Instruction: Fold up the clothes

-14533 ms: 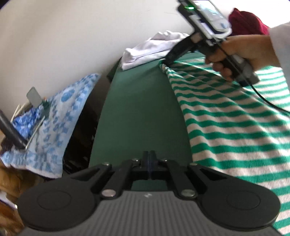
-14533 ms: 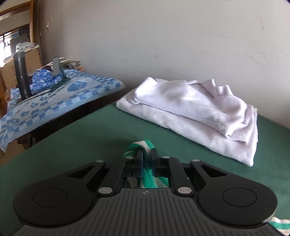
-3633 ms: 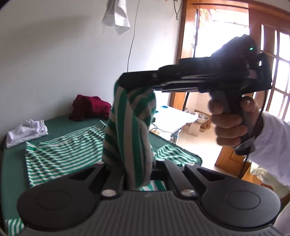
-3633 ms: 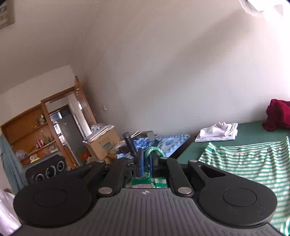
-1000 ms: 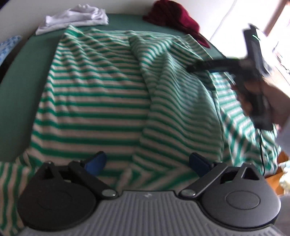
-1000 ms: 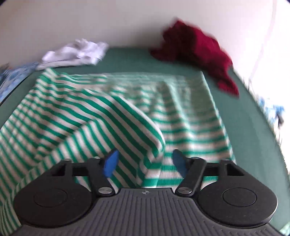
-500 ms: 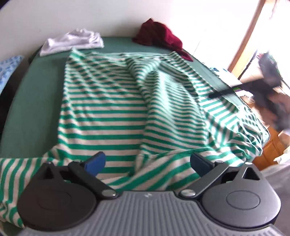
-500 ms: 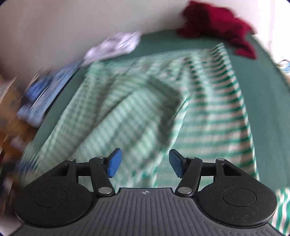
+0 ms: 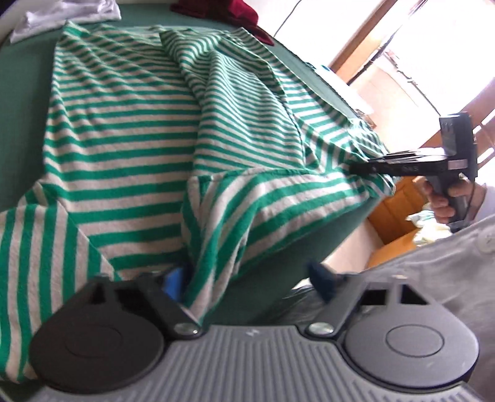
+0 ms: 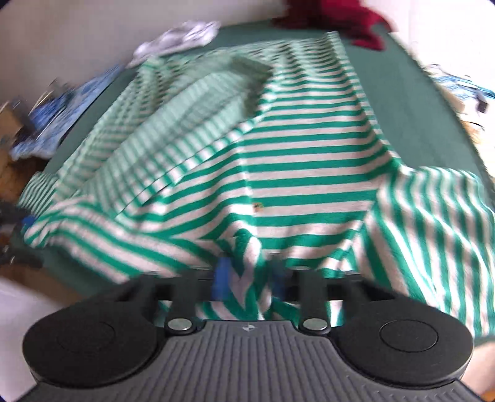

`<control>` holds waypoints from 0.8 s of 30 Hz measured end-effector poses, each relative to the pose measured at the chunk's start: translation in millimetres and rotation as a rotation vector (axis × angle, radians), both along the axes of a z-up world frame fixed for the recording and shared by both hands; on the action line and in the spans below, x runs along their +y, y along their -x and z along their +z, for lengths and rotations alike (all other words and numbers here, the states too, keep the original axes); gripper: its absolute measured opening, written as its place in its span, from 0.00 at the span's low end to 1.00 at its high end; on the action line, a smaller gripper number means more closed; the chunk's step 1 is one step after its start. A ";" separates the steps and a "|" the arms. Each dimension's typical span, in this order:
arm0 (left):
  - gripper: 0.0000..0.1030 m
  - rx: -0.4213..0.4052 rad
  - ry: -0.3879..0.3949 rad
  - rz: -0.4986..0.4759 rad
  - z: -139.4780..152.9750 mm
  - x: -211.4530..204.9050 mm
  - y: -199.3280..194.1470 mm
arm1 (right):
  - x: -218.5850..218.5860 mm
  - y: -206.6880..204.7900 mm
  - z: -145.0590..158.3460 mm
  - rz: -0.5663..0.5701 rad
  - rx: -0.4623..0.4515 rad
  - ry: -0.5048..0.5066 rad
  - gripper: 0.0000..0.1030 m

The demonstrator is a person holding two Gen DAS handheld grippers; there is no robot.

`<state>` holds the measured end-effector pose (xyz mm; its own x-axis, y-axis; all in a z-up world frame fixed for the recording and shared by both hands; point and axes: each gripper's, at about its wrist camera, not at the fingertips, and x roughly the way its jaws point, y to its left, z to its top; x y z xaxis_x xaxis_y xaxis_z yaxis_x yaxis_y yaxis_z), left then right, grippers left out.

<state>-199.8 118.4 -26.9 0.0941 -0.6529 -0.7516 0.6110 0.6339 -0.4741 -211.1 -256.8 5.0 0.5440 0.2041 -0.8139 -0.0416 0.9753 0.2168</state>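
Pinching shirt point(image 10: 278, 173) hem, right gripper point(image 10: 247, 278) readies fold; left gripper point(image 9: 247, 275) spread wide around near edge.

table top: striped shirt point(image 9: 130, 130) covers most of the green table point(image 9: 18, 92), rumpled ridge down its middle | far edge: white clothes point(image 10: 182, 35) and red garment point(image 10: 340, 15) block the back corners | right side: bare green strip point(image 10: 411, 92) open beside the shirt | near edge: hem hangs over, fabric bunched between right gripper point(image 10: 247, 278) fingers
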 end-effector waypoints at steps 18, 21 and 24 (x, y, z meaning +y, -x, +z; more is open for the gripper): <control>0.73 -0.292 -0.181 0.107 37.0 -12.6 38.3 | -28.8 4.9 -7.9 0.070 -0.005 -0.155 0.54; 0.41 -0.248 -0.258 0.095 8.4 -34.2 32.2 | -27.1 9.2 -11.2 0.115 -0.026 -0.157 0.53; 0.09 -0.243 -0.264 0.115 -2.8 -35.6 33.5 | -25.4 13.4 -14.5 0.159 -0.048 -0.159 0.51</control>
